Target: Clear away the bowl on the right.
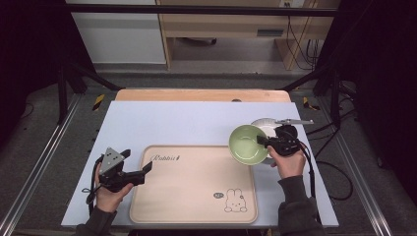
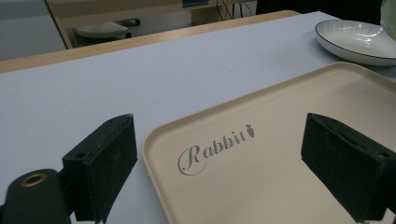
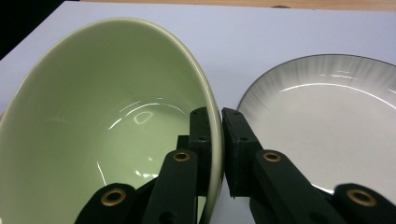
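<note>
A pale green bowl [image 1: 247, 144] hangs tilted above the beige tray's far right corner, its rim pinched by my right gripper [image 1: 265, 142]. In the right gripper view the two black jaws clamp the green bowl [image 3: 102, 121] at its rim, one pad inside and one outside; my right gripper [image 3: 215, 140] is shut on it. A white plate [image 1: 268, 125] with a dark rim lies on the table just behind the bowl. My left gripper [image 1: 140, 169] rests at the tray's left edge, jaws wide apart with nothing between them; its pads [image 2: 105, 158] frame the tray [image 2: 261, 158].
The beige tray [image 1: 194, 196] with "Rabbit" lettering and a rabbit drawing lies at the front middle of the light blue table [image 1: 172, 123]. The white plate [image 2: 357, 39] shows at the far right of the left gripper view. Dark frame posts stand at both sides.
</note>
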`<action>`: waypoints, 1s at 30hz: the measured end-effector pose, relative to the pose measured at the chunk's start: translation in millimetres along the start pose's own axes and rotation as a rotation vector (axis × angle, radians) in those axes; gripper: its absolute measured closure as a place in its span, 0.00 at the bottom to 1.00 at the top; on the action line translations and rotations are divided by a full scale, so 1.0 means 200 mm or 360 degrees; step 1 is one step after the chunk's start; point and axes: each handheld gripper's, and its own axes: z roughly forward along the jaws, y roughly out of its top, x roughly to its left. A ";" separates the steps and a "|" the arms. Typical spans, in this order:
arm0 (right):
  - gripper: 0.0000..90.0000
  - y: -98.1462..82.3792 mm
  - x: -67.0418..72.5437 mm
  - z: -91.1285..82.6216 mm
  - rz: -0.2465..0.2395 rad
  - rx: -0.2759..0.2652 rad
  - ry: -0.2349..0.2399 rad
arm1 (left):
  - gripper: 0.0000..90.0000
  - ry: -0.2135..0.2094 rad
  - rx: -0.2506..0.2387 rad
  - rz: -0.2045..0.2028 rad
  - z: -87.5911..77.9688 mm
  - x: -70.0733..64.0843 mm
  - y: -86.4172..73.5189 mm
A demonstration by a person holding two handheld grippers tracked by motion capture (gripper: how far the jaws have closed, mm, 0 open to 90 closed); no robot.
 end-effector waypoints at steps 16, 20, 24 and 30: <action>0.92 0.01 0.17 0.05 -0.0130 0.0036 0.0128 | 0.11 -0.0009 0.0001 0.0003 0.00 -0.01 0.00; 0.92 0.01 0.20 0.06 -0.0154 0.0044 0.0155 | 0.11 -0.0010 0.0009 0.0004 0.00 0.00 0.00; 0.92 0.00 0.24 0.08 -0.0180 0.0064 0.0178 | 0.11 -0.0012 0.0008 0.0000 0.00 0.00 0.00; 0.92 0.00 0.29 0.10 -0.0205 0.0093 0.0207 | 0.11 -0.0017 0.0009 0.0003 0.00 -0.01 -0.01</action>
